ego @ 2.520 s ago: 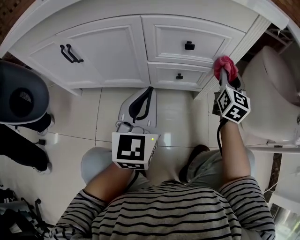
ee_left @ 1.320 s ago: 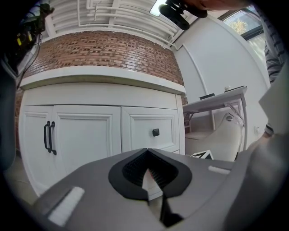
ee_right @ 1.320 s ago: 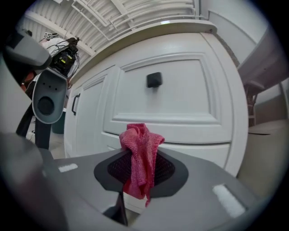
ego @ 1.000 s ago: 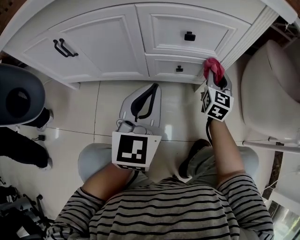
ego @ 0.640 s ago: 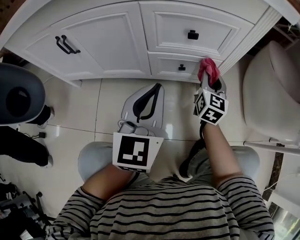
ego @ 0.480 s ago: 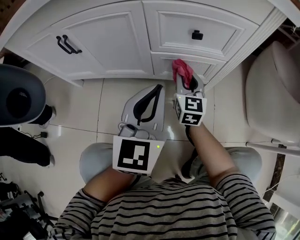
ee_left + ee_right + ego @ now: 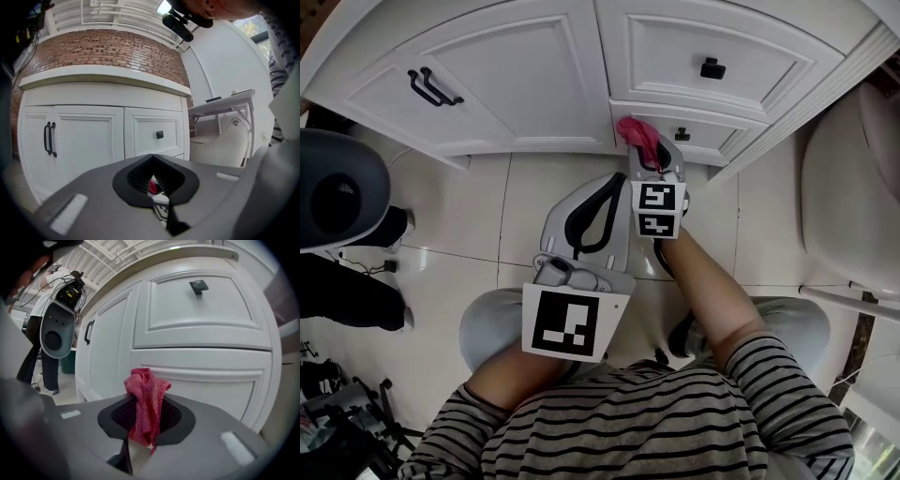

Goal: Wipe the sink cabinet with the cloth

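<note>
Where the lower drawer [image 7: 717, 141] sits, the right gripper [image 7: 649, 161] holds the cloth [image 7: 636, 134].

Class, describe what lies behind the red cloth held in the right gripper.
The white lower drawer front stands behind the cloth. The patch directly behind the cloth is covered, so contact cannot be confirmed.
</note>
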Action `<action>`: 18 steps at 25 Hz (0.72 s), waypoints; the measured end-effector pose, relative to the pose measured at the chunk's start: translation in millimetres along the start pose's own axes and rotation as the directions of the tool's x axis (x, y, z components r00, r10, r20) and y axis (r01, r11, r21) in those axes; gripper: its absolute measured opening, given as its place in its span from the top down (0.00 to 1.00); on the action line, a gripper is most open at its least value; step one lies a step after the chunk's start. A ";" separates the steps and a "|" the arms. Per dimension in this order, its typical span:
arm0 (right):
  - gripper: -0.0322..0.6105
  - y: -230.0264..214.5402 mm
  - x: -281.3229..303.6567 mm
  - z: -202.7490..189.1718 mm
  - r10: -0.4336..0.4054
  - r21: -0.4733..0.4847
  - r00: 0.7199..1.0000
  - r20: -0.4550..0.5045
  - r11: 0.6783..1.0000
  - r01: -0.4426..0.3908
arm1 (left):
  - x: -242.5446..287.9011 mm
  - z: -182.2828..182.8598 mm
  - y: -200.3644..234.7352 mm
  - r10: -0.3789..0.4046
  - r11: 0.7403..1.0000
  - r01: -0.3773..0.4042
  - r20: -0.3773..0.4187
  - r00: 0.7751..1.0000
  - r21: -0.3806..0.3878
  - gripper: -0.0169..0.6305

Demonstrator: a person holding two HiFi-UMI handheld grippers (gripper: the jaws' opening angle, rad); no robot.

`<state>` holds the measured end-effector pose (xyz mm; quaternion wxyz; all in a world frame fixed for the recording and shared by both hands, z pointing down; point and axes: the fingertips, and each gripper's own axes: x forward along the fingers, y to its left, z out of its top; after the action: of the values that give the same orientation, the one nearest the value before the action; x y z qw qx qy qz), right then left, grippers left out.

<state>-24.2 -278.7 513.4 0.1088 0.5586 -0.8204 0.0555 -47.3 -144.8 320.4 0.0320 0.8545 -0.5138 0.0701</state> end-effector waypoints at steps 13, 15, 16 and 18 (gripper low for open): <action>0.80 -147.6 -71.0 -14.3 -0.255 0.102 0.967 -0.009 0.962 0.255 | 14.9 -0.6 -26.2 -0.037 0.999 0.037 -0.001 0.999 0.039 0.97; 0.80 -180.9 -81.2 -22.4 -0.315 0.113 0.949 -0.027 0.942 0.316 | 16.2 -1.2 -29.6 -0.039 0.998 0.039 -0.002 0.999 0.045 0.97; 0.80 -195.1 -86.8 -26.2 -0.339 0.113 0.940 -0.032 0.933 0.341 | 16.5 -1.3 -30.9 -0.040 0.998 0.040 -0.003 0.999 0.045 0.97; 0.80 -220.8 -99.4 -34.8 -0.399 0.127 0.916 -0.048 0.907 0.402 | 16.3 -0.4 -32.2 -0.040 0.999 0.040 -0.004 0.999 0.035 0.97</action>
<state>219.9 -263.1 516.5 0.0884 0.7203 -0.6817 0.0928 -11.4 -143.8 323.8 0.0190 0.8648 -0.4954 0.0798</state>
